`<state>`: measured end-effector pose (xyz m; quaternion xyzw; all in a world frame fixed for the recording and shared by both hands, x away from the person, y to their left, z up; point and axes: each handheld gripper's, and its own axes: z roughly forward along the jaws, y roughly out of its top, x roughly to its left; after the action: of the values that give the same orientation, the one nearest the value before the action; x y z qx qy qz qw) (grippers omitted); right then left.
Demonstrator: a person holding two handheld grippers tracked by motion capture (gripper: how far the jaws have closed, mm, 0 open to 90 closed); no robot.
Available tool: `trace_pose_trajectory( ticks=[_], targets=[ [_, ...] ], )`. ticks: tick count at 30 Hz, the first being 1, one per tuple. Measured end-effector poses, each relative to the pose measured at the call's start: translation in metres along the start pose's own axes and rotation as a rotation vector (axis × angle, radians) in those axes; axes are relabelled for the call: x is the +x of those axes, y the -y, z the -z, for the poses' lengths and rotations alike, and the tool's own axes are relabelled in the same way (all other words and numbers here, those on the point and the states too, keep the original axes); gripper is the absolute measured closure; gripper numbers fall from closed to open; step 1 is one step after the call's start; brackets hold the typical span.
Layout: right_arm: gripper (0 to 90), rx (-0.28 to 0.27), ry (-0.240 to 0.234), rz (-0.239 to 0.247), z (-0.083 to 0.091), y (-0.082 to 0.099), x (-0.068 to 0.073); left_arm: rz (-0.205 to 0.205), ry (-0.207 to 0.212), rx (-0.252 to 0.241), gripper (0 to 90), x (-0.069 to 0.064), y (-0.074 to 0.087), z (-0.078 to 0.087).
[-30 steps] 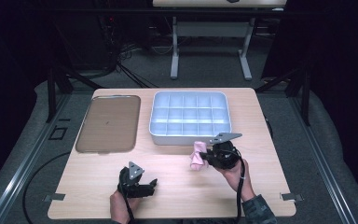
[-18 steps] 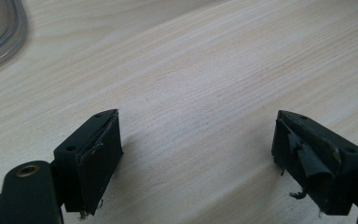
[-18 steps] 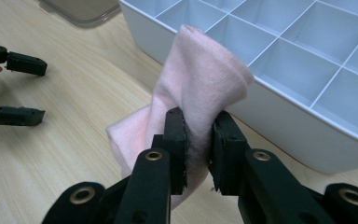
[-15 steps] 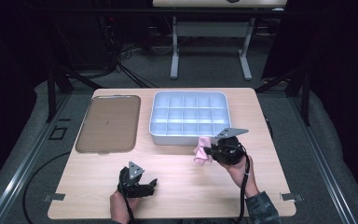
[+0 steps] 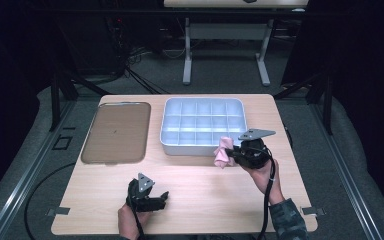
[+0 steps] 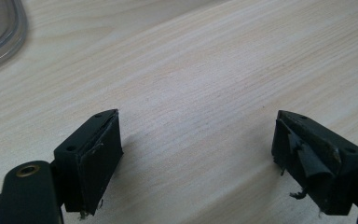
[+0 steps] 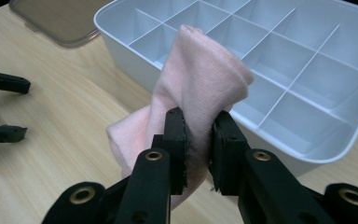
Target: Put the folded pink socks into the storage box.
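Fingers [image 7: 176, 140] of the right gripper [image 7: 198, 140] pinch a folded pink cloth [image 7: 200, 88] beside the white compartment tray's [image 7: 121, 35] near wall; left gripper [image 6: 196, 154] fingers spread over bare tabletop [image 6: 191, 70].

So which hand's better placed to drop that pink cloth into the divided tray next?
The right. The right gripper is already shut on the pink cloth, right beside the white divided tray. The left gripper sits open over bare table, holding nothing.
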<state>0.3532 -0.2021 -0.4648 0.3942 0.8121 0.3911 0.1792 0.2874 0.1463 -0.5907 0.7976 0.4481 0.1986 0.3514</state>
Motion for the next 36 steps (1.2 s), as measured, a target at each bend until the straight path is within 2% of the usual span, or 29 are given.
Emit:
trace_pose_trajectory(
  ticks=[6, 10, 18, 19, 21, 27, 36],
  targets=[
    [77.9, -0.015, 0.029, -0.004, 0.005, -0.009, -0.011, 0.0, 0.0, 0.0, 15.8, 0.0, 0.0, 0.0],
    [77.9, -0.003, 0.054, 0.007, 0.007, -0.016, -0.022, 0.0, 0.0, 0.0, 15.8, 0.0, 0.0, 0.0],
    [77.9, -0.012, 0.111, 0.008, 0.008, -0.026, -0.041, 0.0, 0.0, 0.0, 15.9, 0.0, 0.0, 0.0],
    [77.9, 0.002, 0.117, 0.012, 0.009, -0.028, -0.043, 0.0, 0.0, 0.0, 15.8, 0.0, 0.0, 0.0],
    [77.9, -0.006, 0.125, 0.011, 0.008, -0.028, -0.048, 0.0, 0.0, 0.0, 15.8, 0.0, 0.0, 0.0],
    [77.9, 0.03, 0.147, 0.028, 0.001, -0.03, -0.058, -0.001, 0.0, 0.0, 15.9, 0.0, 0.0, 0.0],
    [77.8, 0.037, 0.18, 0.02, -0.016, -0.029, -0.068, 0.0, 0.001, 0.001, 15.9, 0.0, 0.0, 0.0]
  ],
)
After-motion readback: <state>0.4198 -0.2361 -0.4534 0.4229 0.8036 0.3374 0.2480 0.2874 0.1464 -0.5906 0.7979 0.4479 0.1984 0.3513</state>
